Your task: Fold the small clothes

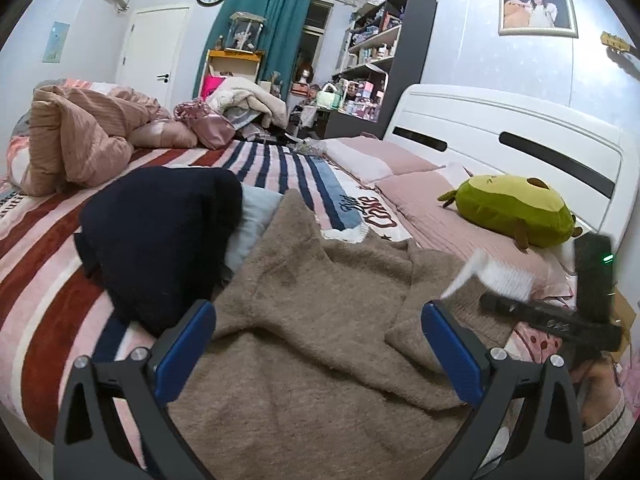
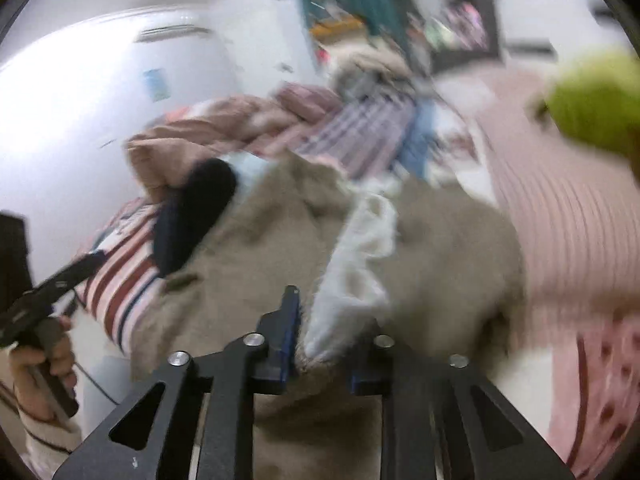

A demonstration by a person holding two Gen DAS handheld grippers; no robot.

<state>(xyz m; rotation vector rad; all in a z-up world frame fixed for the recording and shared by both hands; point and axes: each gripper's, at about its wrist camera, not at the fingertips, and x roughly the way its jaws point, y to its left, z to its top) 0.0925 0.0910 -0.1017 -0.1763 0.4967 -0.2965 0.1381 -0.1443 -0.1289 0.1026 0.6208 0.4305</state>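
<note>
The right gripper (image 2: 320, 344) is pinching the white-trimmed hem of the fuzzy tan garment (image 1: 312, 320) lying near the bed's (image 1: 48, 272) headboard end, seemingly lifting it to fold, while the left gripper (image 1: 316, 324) is hovering over it, fingers spread.

A dark navy garment (image 1: 160, 240) crowds the beige sweater's (image 1: 312, 320) left edge; the avocado plush (image 1: 512, 210) sits well apart right; striped bedspread (image 1: 48, 248) beyond lies open
</note>
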